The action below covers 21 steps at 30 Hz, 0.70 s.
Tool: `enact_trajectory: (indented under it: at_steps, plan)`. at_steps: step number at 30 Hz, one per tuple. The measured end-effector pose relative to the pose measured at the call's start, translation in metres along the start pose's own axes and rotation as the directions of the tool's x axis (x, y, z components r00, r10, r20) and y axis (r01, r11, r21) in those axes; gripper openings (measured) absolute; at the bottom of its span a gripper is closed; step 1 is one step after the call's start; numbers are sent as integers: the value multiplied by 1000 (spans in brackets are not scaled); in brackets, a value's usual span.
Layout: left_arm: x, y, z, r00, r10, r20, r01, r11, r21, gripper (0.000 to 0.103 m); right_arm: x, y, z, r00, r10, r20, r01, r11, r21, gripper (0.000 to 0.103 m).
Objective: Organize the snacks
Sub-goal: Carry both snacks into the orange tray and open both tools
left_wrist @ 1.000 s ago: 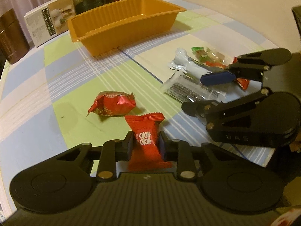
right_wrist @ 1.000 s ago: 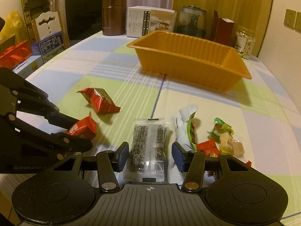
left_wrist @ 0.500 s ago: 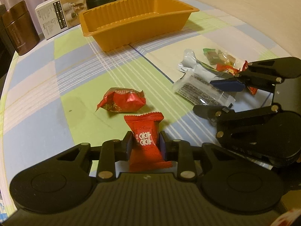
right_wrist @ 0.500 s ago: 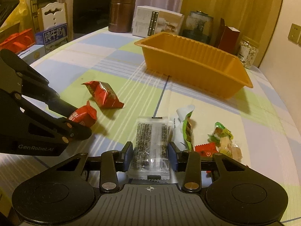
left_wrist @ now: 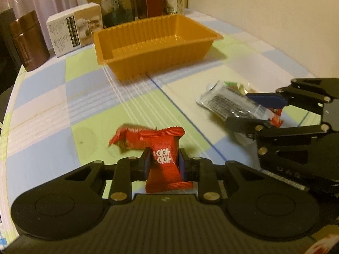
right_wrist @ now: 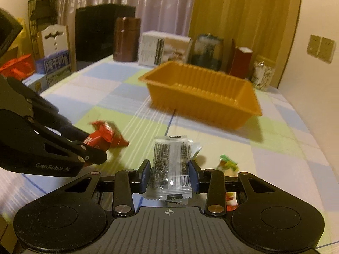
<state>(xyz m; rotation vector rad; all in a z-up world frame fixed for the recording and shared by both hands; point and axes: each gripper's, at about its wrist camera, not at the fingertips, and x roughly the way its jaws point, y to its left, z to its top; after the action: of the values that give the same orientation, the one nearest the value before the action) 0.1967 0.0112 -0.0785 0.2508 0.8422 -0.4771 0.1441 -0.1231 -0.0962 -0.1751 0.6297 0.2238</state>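
My left gripper (left_wrist: pixel 165 158) is shut on a red candy with white lettering (left_wrist: pixel 164 148), held upright, and its jaws are still closing slightly. A second red candy (left_wrist: pixel 127 137) lies on the tablecloth just behind it. To the right, my right gripper (left_wrist: pixel 250 113) is shut on a clear packet of dark bars (left_wrist: pixel 222 103). The right wrist view shows that packet (right_wrist: pixel 169 154) pinched by its sides in the right gripper (right_wrist: pixel 169 171), and the left gripper (right_wrist: pixel 94 146) at the left. An empty orange tray (left_wrist: pixel 161 63) stands further back.
A white packet (right_wrist: pixel 196 148) and small green and red candies (right_wrist: pixel 227 162) lie beside the held packet. A brown canister (left_wrist: pixel 27 40), a white box (left_wrist: pixel 74 27), a glass jar (left_wrist: pixel 117 6) and red boxes (left_wrist: pixel 148 0) line the table's far edge. A wall runs along the right.
The right gripper closed on the clear packet and raised it from the table. Both views now look further towards the orange tray. The left gripper kept its hold on the red candy.
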Motion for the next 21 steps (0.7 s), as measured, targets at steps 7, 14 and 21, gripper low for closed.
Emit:
enact_trajectory:
  at_steps: [7, 14, 21]
  plan:
    - [-7, 1, 40, 997, 16, 76, -13, 999, -42, 24, -13, -30, 26, 998, -27, 53, 22, 997, 79, 39]
    - [0, 4, 86, 990, 43, 136, -31, 996, -84, 24, -12, -66, 62, 994, -50, 94, 36, 989, 144, 39]
    - [14, 13, 117, 981, 73, 180, -49, 990, -136, 24, 5, -92, 96, 993, -28, 111, 7, 982, 188, 39]
